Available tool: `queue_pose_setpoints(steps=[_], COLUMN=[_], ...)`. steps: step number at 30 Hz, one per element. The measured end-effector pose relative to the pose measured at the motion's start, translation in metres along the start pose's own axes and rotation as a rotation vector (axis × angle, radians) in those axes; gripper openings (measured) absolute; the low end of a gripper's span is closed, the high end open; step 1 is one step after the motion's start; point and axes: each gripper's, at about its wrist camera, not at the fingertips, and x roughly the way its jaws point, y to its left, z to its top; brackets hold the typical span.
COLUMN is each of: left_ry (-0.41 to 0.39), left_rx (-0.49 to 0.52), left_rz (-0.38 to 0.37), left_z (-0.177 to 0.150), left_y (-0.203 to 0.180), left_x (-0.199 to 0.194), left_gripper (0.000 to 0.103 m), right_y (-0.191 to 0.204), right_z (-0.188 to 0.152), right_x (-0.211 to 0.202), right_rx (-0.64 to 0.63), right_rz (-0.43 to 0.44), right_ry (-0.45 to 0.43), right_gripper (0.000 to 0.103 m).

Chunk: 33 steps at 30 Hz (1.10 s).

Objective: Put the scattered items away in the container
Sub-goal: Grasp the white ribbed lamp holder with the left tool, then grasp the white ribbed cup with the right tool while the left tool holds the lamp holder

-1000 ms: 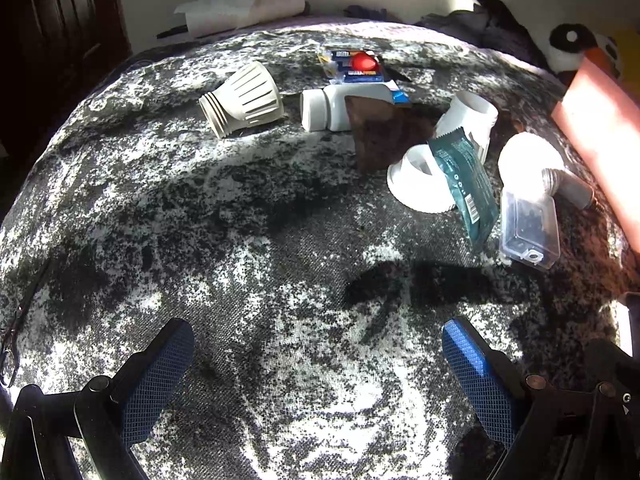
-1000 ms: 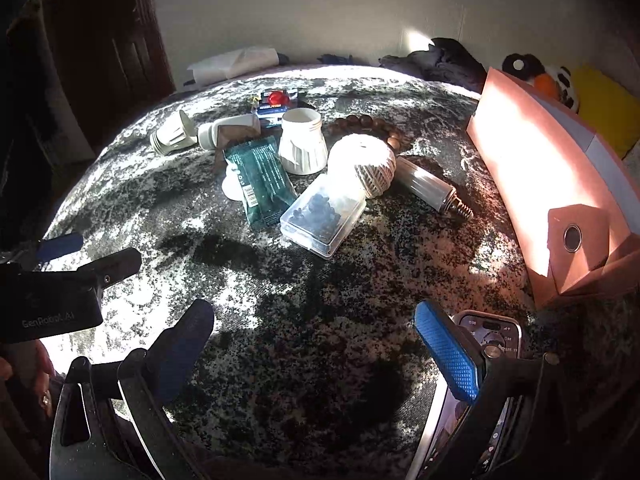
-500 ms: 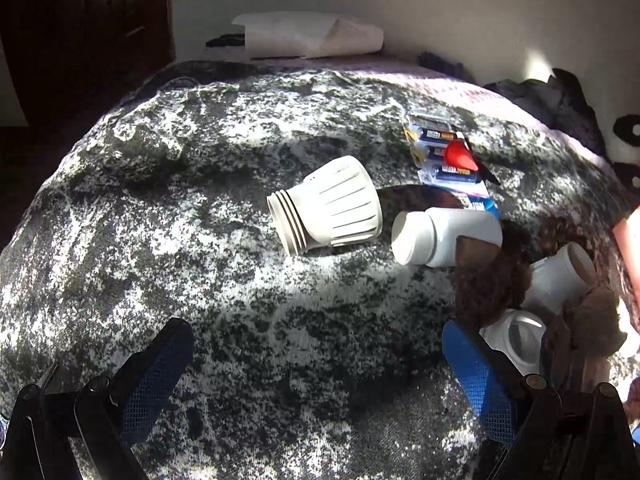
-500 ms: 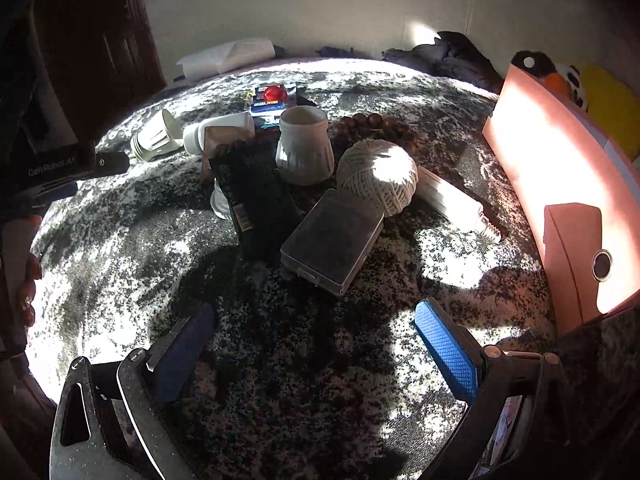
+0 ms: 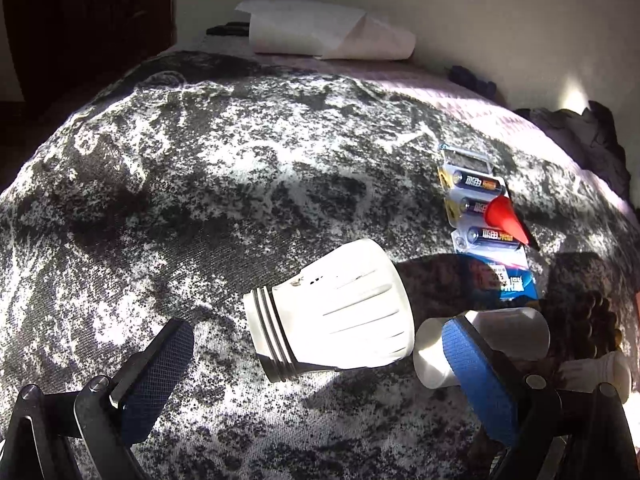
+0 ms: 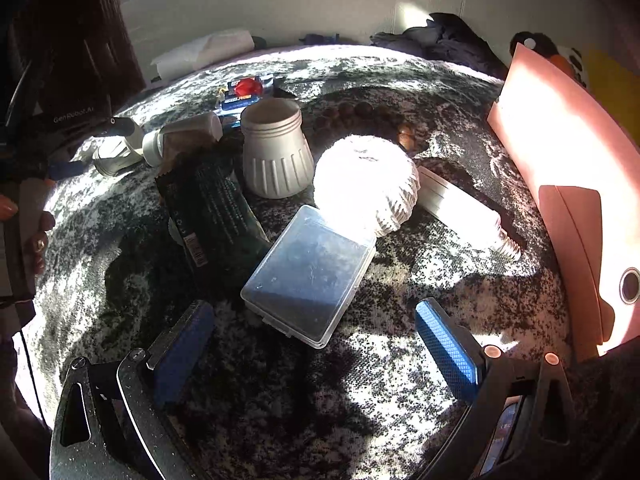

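Observation:
My left gripper (image 5: 316,354) is open, its fingers either side of a white ribbed cup (image 5: 332,310) lying on its side, not touching it. A white bottle (image 5: 480,344) lies just behind the right finger. A battery pack (image 5: 480,216) with a red cone (image 5: 505,216) on it lies further back. My right gripper (image 6: 316,336) is open just short of a clear plastic box (image 6: 308,272). Beyond the box are a ball of twine (image 6: 366,182), an upright white cup (image 6: 276,152), a dark green wrapper (image 6: 216,208) and a white tube (image 6: 464,208). The pink container (image 6: 568,168) stands at the right.
Everything lies on a black-and-white mottled cloth (image 5: 200,200). A string of brown beads (image 6: 360,114) curves behind the twine. Folded white paper (image 5: 324,30) lies at the far edge, dark clothes (image 6: 444,38) at the wall. A person's hand (image 6: 38,236) holds the left gripper.
My left gripper has swung left and closed in on the lying white cup, which now sits between its fingers. My right gripper has advanced toward the clear box.

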Motion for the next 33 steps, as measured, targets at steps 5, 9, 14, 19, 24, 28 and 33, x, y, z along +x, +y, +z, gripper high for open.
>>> queue_pose_setpoints(steps=[5,9,14,19,24,28,33], left_ry=[-0.026,-0.03,-0.044,-0.054,-0.068,-0.056,-0.051], left_rx=[-0.016,0.0,0.047,0.065,0.106,0.098,0.077], left_rz=[0.012,0.013,0.032,0.016,0.02,0.019,0.02], left_z=[0.002,0.003,0.001,-0.001,-0.004,-0.005,-0.004], left_y=[0.002,0.001,-0.007,-0.01,-0.019,-0.017,-0.011], left_x=[0.003,0.003,-0.001,-0.006,-0.013,-0.011,-0.009], left_gripper=[0.1,0.076,0.07,0.063,0.062,0.062,0.062], right_y=[0.002,0.002,0.002,0.004,0.007,0.012,0.015], right_z=[0.005,0.007,0.013,0.02,0.044,0.069,0.095], right_x=[0.007,0.006,-0.003,-0.013,-0.014,0.0,0.018], right_rx=[0.006,0.01,0.012,0.017,0.004,-0.018,-0.015], right_rz=[0.006,0.001,-0.016,-0.013,0.011,0.034,0.063], right_ry=[-0.004,-0.017,-0.059,-0.104,-0.152,-0.14,-0.123], right_gripper=[0.102,0.102,0.102,0.101,0.096,0.083,0.083])
